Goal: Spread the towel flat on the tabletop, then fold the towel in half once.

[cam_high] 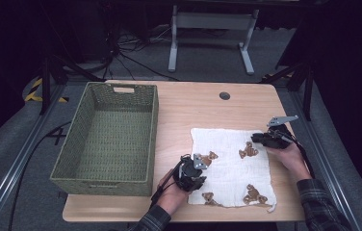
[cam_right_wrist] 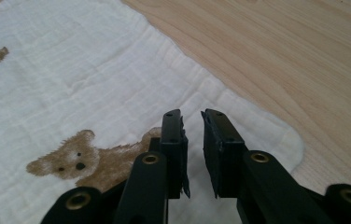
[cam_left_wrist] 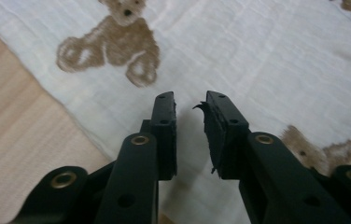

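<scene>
Bear-print muslin cloth (cam_high: 232,166), spread flat on wooden table (cam_high: 193,108), right of woven basket (cam_high: 109,139).

Nearest: left gripper (cam_high: 192,172) low over the cloth's near-left part, jaws parted a little, gripping nothing; cloth and a brown bear print (cam_left_wrist: 113,46) visible beyond the tips. Next: right gripper (cam_high: 269,138) at the cloth's far-right corner, jaws likewise slightly parted and empty, rounded hem just beyond. Farther, left of the cloth: empty green basket, handle slot in its far wall. Judged light, thin, limp, crinkled weave, not slippery or fragile; likely to sag and fold once lifted. Best taken by pinching hem or corners, one per gripper.
</scene>
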A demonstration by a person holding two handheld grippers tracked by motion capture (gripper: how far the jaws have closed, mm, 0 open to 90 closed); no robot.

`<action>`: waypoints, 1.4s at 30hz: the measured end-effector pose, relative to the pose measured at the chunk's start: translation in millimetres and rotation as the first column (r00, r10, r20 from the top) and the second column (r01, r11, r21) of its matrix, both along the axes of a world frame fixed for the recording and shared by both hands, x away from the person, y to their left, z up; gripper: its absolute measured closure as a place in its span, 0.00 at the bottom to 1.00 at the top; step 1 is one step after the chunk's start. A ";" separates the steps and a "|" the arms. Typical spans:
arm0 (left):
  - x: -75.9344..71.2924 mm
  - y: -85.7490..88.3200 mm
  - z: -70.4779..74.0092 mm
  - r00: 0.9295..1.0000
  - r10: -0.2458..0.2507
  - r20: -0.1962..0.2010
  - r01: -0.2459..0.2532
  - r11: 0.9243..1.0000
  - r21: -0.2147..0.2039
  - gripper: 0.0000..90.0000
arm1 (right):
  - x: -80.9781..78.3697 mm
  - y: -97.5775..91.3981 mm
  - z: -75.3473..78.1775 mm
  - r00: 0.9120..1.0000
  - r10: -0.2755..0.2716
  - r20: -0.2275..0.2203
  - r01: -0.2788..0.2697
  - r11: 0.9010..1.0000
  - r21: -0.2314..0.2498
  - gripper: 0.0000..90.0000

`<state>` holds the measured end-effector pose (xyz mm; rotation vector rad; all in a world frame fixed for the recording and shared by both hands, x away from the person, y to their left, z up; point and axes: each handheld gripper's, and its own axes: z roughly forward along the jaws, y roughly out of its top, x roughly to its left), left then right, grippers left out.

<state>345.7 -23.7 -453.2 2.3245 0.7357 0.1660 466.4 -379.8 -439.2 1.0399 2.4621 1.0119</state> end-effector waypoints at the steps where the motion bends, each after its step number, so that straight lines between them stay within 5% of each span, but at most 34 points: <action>1: 3.0 0.2 1.1 1.000 0.002 0.018 -0.002 1.000 0.001 0.79 | -1.0 -0.4 0.5 1.000 0.003 -0.001 -0.003 1.000 0.002 0.85; 7: 17.6 2.2 6.0 0.998 0.055 0.024 -0.055 0.998 -0.015 0.71 | -4.5 -4.0 3.4 1.000 0.000 0.004 0.000 1.000 0.008 0.82; 11: 32.9 5.5 7.0 0.996 0.084 0.036 -0.082 0.995 -0.061 0.68 | -6.3 -5.5 4.5 1.000 -0.007 0.006 0.007 1.000 0.004 0.79; 14: 44.3 4.1 6.8 0.996 0.093 0.009 -0.093 0.995 -0.024 0.67 | -7.1 -5.1 4.7 1.000 -0.015 0.009 0.015 1.000 -0.001 0.77; 17: 54.7 3.6 5.9 0.993 0.121 0.014 -0.120 0.991 -0.059 0.65 | -6.7 -4.9 4.9 0.999 -0.026 0.019 0.027 1.000 -0.002 0.76; 20: 68.0 3.5 8.3 0.993 0.115 -0.009 -0.115 0.993 -0.030 0.64 | -5.6 -5.6 4.9 0.999 -0.039 0.032 0.040 0.999 -0.006 0.75; 21: 70.2 2.5 6.5 0.990 0.138 0.013 -0.137 0.989 -0.062 0.65 | -5.0 -6.4 4.7 0.998 -0.043 0.036 0.043 0.999 -0.011 0.75; 24: 82.9 0.0 6.6 0.990 0.143 -0.013 -0.144 0.988 -0.051 0.64 | -3.5 -8.6 4.0 0.998 -0.058 0.039 0.059 0.998 -0.005 0.75; 28: 93.4 0.1 3.2 0.982 0.180 0.055 -0.177 0.982 -0.062 0.67 | -1.3 -11.3 2.4 0.996 -0.076 0.046 0.076 0.997 -0.013 0.74; 30: 98.4 0.7 0.9 0.982 0.179 0.052 -0.176 0.983 -0.052 0.67 | -0.7 -11.9 1.8 0.996 -0.081 0.049 0.081 0.997 -0.015 0.74; 31: 105.4 -0.3 0.4 0.984 0.175 0.023 -0.175 0.985 -0.008 0.67 | 0.3 -12.7 0.9 0.995 -0.085 0.052 0.086 0.996 -0.019 0.73; 33: 114.7 -1.2 -1.2 0.982 0.184 0.038 -0.184 0.983 0.004 0.67 | 2.0 -14.0 -0.9 0.995 -0.090 0.051 0.091 0.996 -0.022 0.73; 42: 143.1 -13.2 -1.0 0.974 0.216 0.067 -0.216 0.976 -0.006 0.66 | 8.5 -14.2 -7.4 0.991 -0.116 0.069 0.118 0.992 -0.033 0.71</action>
